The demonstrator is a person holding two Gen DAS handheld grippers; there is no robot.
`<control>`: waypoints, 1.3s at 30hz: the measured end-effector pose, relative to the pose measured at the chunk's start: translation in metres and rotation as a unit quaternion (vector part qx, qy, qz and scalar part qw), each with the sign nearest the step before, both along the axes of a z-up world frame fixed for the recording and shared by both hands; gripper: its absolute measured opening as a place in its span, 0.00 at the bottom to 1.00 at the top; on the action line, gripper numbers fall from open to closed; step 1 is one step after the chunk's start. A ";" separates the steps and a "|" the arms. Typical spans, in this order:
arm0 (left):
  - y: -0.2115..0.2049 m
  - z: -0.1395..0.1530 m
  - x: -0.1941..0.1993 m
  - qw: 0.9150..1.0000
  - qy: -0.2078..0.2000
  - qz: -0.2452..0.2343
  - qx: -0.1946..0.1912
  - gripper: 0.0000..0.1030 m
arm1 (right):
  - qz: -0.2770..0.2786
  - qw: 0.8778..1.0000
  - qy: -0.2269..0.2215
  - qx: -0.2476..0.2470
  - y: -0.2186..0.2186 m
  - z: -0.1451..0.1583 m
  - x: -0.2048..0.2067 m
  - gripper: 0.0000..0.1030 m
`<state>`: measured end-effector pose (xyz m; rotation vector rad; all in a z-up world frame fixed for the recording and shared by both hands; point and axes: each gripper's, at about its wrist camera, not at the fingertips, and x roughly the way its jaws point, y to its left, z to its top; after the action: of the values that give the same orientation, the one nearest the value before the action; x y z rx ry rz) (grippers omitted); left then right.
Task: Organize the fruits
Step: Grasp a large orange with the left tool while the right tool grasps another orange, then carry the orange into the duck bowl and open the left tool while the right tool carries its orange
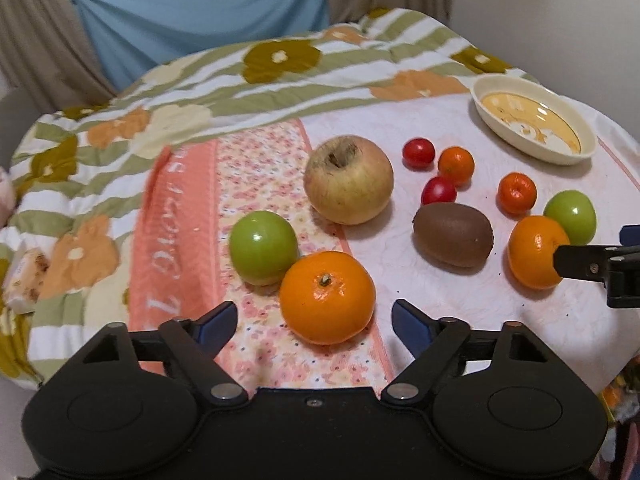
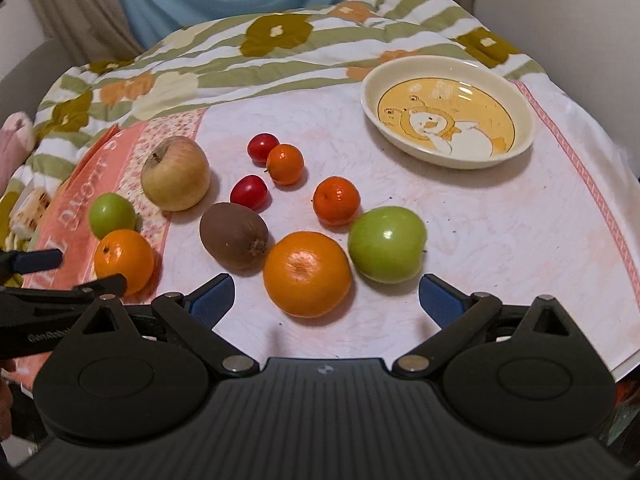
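My left gripper [image 1: 314, 311] is open, with its blue pads on either side of a large orange [image 1: 327, 297] and clear of its skin. A small green apple [image 1: 262, 246] touches that orange, and a yellowish apple [image 1: 348, 180] lies behind. My right gripper [image 2: 327, 285] is open too, low over the white cloth, with a second orange [image 2: 307, 274] just ahead between its fingers. A bigger green apple [image 2: 387, 244] lies beside that orange. A kiwi [image 2: 234, 236], two red cherry tomatoes [image 2: 262, 147] and two small tangerines [image 2: 336, 201] lie in the middle.
An empty cream bowl [image 2: 372, 92] with a yellow cartoon bottom stands at the back right. The fruit lies on a white and pink cloth [image 2: 500, 240] over a floral quilt [image 2: 280, 32]. Beige curtains and a blue fabric hang behind.
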<state>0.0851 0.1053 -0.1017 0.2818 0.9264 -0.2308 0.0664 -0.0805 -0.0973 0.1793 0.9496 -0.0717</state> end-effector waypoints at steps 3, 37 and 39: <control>0.000 -0.008 0.009 1.000 0.009 -0.017 -0.005 0.76 | -0.012 1.000 0.004 -0.001 0.008 -0.006 0.004 1.00; 0.007 -0.021 0.022 0.998 0.029 -0.043 -0.036 0.65 | -0.031 0.999 0.033 -0.020 0.022 -0.032 0.036 0.73; 0.005 -0.016 0.020 0.998 0.023 -0.044 -0.037 0.65 | -0.027 0.999 0.029 -0.021 0.022 -0.027 0.035 0.73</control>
<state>0.1054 0.1101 -0.1180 0.2503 0.9493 -0.3526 0.1010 -0.0590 -0.1241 0.1650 1.0013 -0.1466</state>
